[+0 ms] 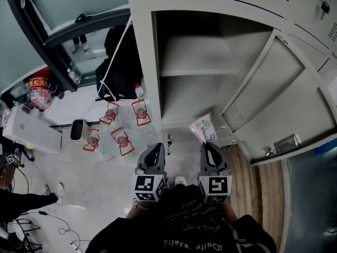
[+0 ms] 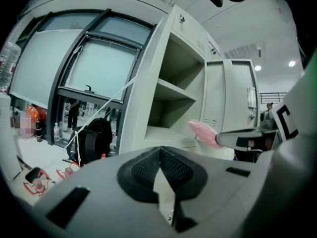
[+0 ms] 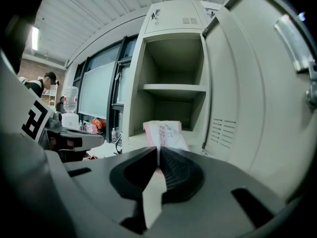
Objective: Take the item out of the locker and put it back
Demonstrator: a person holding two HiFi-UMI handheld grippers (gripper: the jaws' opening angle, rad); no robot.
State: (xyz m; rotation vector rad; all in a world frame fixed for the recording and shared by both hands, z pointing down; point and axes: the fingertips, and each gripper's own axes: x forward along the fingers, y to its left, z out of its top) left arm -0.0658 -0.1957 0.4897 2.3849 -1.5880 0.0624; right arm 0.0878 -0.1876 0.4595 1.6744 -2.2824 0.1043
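At the mouth of the open locker's (image 1: 142,46) lower compartment, a pink-and-white packet (image 3: 163,132) stands up from the right tool (image 3: 158,150), whose jaws are clenched on its lower edge. Just beside it, the left tool (image 2: 159,150) is closed, grasping nothing. The locker door (image 1: 279,104) hangs open at the right.

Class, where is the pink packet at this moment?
The pink packet is right of centre in the head view, pinched in the right gripper at the mouth of the open locker's lower compartment, left of its door.
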